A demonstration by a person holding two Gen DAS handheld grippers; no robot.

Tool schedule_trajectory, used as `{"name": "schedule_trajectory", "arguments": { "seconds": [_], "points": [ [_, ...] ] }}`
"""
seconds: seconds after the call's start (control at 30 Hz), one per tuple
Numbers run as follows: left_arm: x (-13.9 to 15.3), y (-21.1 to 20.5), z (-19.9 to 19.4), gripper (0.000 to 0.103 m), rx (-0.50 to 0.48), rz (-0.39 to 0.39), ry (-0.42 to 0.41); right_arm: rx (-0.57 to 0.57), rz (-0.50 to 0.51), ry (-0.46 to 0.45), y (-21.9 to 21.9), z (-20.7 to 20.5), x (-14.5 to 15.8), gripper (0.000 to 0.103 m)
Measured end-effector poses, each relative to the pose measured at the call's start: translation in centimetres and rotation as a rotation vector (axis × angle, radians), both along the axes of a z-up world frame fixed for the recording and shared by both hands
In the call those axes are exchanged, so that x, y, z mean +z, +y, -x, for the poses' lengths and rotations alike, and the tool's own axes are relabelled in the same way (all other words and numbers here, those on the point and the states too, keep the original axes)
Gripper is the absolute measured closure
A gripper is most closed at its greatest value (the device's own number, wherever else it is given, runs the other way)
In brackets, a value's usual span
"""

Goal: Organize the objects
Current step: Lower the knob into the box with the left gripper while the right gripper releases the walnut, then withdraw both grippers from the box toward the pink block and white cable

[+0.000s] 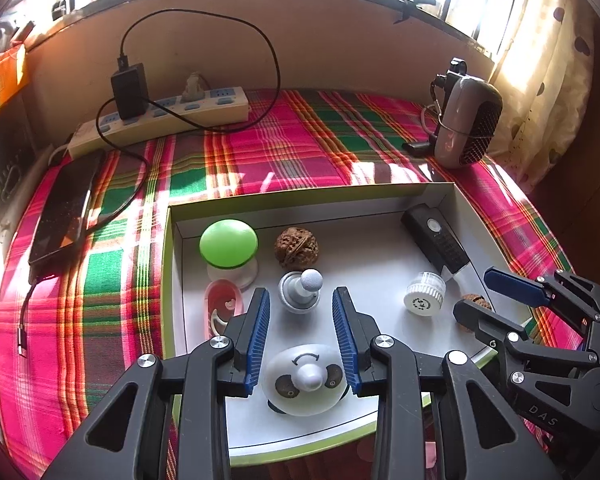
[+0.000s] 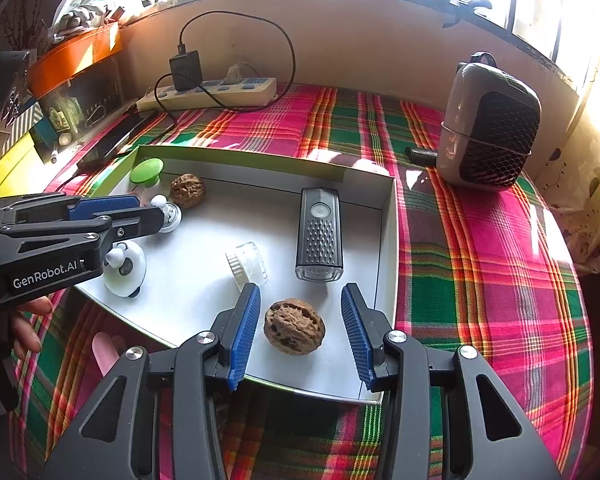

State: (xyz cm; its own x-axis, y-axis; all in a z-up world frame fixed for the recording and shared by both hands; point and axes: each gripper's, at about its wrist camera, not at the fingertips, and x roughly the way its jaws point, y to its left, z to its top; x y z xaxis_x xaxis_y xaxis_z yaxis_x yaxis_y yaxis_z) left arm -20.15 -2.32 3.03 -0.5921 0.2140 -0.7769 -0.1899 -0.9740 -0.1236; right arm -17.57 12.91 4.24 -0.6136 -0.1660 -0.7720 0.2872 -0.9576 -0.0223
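A shallow white box with a green rim (image 1: 300,196) (image 2: 260,158) lies on the plaid cloth. My left gripper (image 1: 301,291) (image 2: 150,208) stands open over its near left part, and a white panda-faced knob (image 1: 306,380) (image 2: 126,268) sits between the pads with a gap on each side. My right gripper (image 2: 302,286) (image 1: 473,292) is open at the box's near right corner, straddling a walnut (image 2: 294,326) without touching it. Also in the box are a second walnut (image 1: 296,246), a green mushroom-shaped piece (image 1: 228,242), a grey knob with a white ball (image 1: 300,292), a clear jar with a white cap (image 2: 247,265) and a black lamp (image 2: 319,234).
A pink oval item (image 1: 220,304) rests at the box's left wall. Behind the box lie a power strip (image 1: 160,116) with a black charger and cable, and a phone (image 1: 64,208) to the left. A grey device with a mesh front (image 2: 488,128) stands at the back right. A person's fingers (image 2: 26,324) hold the left gripper.
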Motion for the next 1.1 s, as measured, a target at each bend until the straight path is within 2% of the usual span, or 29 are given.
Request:
{"name": "schedule_trajectory", "arguments": {
  "seconds": [0.43,0.73,0.97,1.1],
  "points": [
    [2.0,-0.2,-3.9,0.072,0.026,-0.021,0.061,-0.032,0.037,0.043,1.1,-2.8,1.4,0.059],
    [1.8,-0.6,-7.4,0.072,0.052,-0.047,0.068,-0.035,0.082,0.057,1.9,-5.6,1.6,0.059],
    [0.5,-1.6,-8.9,0.072,0.089,-0.092,0.028,0.08,0.145,0.026,0.1,-7.4,1.0,0.059],
    [-0.1,-2.3,-9.7,0.072,0.112,-0.097,0.016,0.186,0.168,0.009,-2.0,-8.2,0.5,0.059]
  ]
}}
